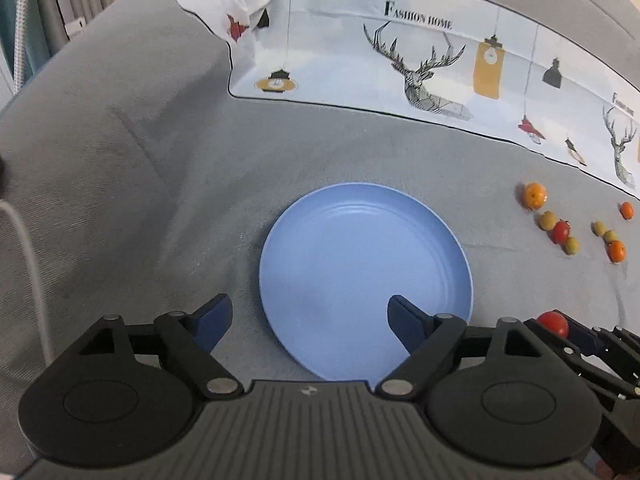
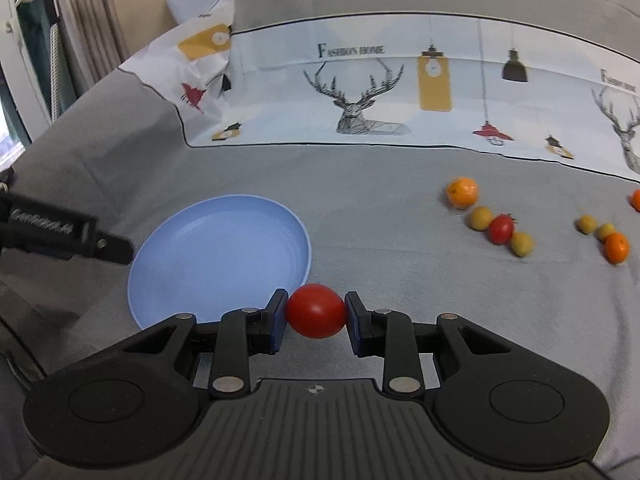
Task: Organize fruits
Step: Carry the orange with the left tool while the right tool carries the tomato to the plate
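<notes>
Clearly the right gripper (image 2: 316, 314) is clamped on a red tomato (image 2: 316, 311): both blue pads press its sides, and the fruit is round, smooth and glossy, of a deep even red with a soft highlight on top. It sits just beside the near right edge of the blue plate (image 2: 200, 240), over the grey cloth (image 2: 380, 280) and not over the plate's bowl. From the left wrist camera the same tomato shows at the right, small, between the other gripper's fingers.

The left gripper (image 1: 310, 320) stands wide apart with nothing between its pads; one blue finger hangs over the grey cloth at the plate's left edge, the other over the plate's near part. The plate is shallow and pale blue, with faint concentric rings, and holds no fruit.

To the right, well apart from the plate, the rest of the fruit lies on the cloth in two loose clusters. Nearer the plate are an orange mandarin (image 2: 462, 192), a yellow-green fruit (image 2: 481, 218), a second red tomato (image 2: 501, 229) with a green stalk, and another yellow-green fruit (image 2: 522, 243), touching in a slanting row. Farther right are two small yellow-green fruits (image 2: 587, 224) and a small orange one (image 2: 616, 247). Behind lies a printed cloth with deer heads and lamps (image 2: 360, 80).
</notes>
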`<state>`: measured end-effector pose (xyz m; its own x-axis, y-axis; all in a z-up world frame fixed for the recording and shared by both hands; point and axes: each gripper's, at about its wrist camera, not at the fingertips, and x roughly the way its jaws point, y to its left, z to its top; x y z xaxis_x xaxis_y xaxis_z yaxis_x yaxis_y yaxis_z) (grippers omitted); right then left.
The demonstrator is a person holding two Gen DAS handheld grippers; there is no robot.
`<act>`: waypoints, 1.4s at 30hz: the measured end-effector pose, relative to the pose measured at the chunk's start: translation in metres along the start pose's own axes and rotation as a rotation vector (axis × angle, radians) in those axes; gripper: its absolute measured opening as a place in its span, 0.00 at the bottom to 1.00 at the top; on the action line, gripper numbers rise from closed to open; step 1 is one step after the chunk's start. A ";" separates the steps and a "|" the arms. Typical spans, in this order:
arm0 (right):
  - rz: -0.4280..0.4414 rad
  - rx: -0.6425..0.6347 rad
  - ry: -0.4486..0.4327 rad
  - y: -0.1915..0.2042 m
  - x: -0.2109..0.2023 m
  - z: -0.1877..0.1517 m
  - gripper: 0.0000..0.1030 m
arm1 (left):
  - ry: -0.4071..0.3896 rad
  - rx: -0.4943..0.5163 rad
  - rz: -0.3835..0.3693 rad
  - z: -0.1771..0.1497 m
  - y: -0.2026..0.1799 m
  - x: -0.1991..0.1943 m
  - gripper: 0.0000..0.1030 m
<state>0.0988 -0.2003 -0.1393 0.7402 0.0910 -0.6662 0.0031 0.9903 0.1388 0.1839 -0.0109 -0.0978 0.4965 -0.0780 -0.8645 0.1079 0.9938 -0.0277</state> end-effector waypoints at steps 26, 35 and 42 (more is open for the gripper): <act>0.005 -0.007 -0.119 0.043 -0.081 0.001 0.31 | -0.080 -0.052 -0.036 -0.049 0.038 -0.086 1.00; -0.042 0.014 -0.103 0.016 -0.066 0.000 0.31 | -0.013 -0.010 -0.024 -0.030 0.018 -0.045 1.00; -0.197 0.090 -0.115 -0.063 -0.067 -0.007 0.31 | -0.012 0.132 -0.116 0.006 -0.078 -0.014 1.00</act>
<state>0.0443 -0.2678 -0.1092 0.7912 -0.1208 -0.5995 0.2115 0.9738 0.0829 0.1740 -0.0874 -0.0809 0.4843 -0.1929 -0.8533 0.2766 0.9591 -0.0599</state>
